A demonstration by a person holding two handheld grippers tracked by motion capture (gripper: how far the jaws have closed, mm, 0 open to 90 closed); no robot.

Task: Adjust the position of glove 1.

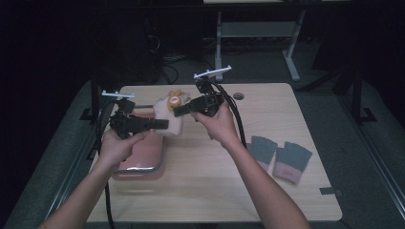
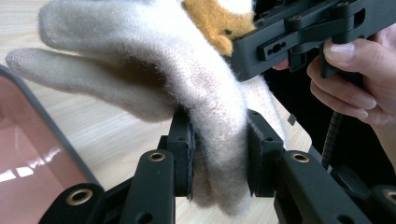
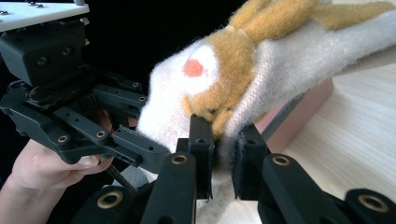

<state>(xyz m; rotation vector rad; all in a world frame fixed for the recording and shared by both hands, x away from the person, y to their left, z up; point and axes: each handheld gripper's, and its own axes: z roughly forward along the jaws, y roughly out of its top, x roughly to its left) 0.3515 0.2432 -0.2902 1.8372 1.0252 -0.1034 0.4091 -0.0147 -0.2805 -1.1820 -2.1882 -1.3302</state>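
1. I see my left hand-held gripper (image 1: 162, 124) over the left side of the worktop (image 1: 215, 191). Its jaws are closed tight on a fuzzy cream glove (image 2: 187, 84).
2. In the left gripper view, the glove's soft edge sits pinched between the two black jaws. The glove fingers stick out to the left, above the wood.
3. My right hand-held gripper (image 1: 177, 112) is just beside the left one. Its jaws are closed too, and they pinch the same glove (image 3: 280, 60) from the other side.
4. The glove has a small orange animal face (image 3: 219, 74) with a red dot on it. The right jaws bite just under that face.
5. So the glove (image 1: 171, 112) hangs in the air between both grippers, up off the worktop.
6. A pink tray (image 1: 143, 160) lies on the worktop under my left hand.
7. Two grey things with pink ends (image 1: 279, 155) lie well apart to the right. I think they are more gloves, but the high view is too dim to be sure.
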